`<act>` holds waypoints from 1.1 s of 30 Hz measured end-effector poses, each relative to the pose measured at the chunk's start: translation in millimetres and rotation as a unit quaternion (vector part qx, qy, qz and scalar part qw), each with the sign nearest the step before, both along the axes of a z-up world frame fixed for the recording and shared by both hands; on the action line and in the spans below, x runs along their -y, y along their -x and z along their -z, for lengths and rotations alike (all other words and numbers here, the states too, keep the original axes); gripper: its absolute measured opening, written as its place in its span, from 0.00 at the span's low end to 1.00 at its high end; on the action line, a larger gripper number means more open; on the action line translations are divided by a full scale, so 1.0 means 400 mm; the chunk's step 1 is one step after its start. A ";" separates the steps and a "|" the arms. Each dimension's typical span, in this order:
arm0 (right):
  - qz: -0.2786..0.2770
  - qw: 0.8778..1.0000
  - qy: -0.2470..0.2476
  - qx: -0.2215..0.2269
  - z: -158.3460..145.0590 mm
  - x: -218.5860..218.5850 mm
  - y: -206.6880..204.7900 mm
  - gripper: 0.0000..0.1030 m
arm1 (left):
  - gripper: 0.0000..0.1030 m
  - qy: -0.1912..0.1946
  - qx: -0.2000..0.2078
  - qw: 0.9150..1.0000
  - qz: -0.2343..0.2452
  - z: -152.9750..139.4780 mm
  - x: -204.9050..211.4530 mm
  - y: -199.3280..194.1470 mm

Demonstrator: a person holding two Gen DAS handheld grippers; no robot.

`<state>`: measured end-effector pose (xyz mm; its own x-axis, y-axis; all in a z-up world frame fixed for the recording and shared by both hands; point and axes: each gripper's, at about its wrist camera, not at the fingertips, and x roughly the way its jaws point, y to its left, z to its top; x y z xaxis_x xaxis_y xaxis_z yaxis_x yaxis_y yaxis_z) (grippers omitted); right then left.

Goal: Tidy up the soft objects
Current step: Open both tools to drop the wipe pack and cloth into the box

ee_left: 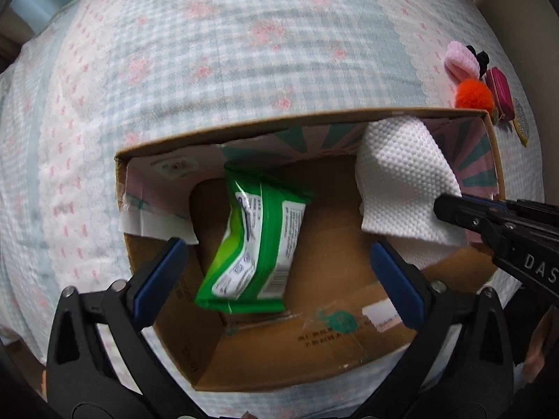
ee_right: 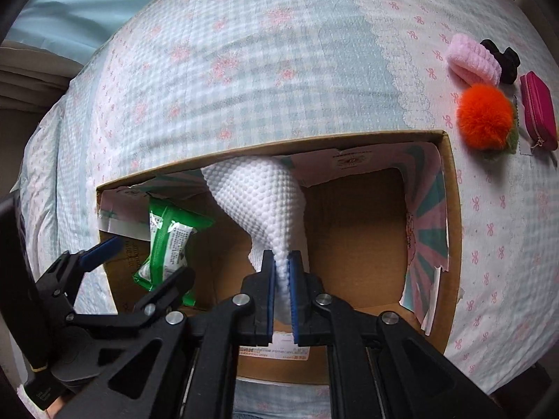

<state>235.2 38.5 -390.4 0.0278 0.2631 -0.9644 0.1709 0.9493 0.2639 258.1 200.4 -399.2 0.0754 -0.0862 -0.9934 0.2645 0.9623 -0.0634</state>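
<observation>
The right tool pinches a white embossed paper towel at frame centre, inside the cardboard box on the bed. The left tool gapes wide over a green wipes pack, lower centre.

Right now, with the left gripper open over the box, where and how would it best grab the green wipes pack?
Probably across the middle of the green wipes pack, coming straight down from above into the cardboard box. The pack leans tilted on the box floor, its long axis running toward the far wall, so the left gripper, whose open jaws already flank it, could close on its two long sides. The soft pack should squash slightly.
</observation>
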 end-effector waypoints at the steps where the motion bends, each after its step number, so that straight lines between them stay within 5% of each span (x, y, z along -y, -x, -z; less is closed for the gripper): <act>1: 0.005 1.000 0.011 0.001 0.004 0.006 0.003 0.38 | 1.00 0.005 -0.004 1.000 -0.001 0.001 -0.001 -0.001; 2: 0.012 1.000 0.016 0.003 0.008 0.013 0.006 0.58 | 1.00 0.011 -0.005 1.000 -0.004 0.001 -0.005 -0.001; 3: 0.019 1.000 0.012 0.000 0.014 0.021 0.009 1.00 | 1.00 0.012 -0.010 1.000 -0.007 0.000 -0.008 -0.004; 8: 0.048 0.999 -0.005 0.005 0.013 0.039 0.026 1.00 | 1.00 0.011 -0.014 1.000 -0.007 -0.002 -0.017 0.007; 20: 0.023 0.997 0.000 0.071 -0.093 0.023 0.078 1.00 | 1.00 0.010 0.020 1.000 -0.003 -0.074 -0.023 0.057; 33: -0.003 0.975 0.065 0.212 -0.469 0.116 0.247 1.00 | 1.00 0.026 0.138 0.989 -0.037 -0.383 -0.049 0.193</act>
<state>136.3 -8.0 -202.8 0.4303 0.1404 -0.8917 0.0675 0.9801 0.1869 180.8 220.1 -246.1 0.3520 -0.1214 -0.9281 0.2080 0.9769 -0.0489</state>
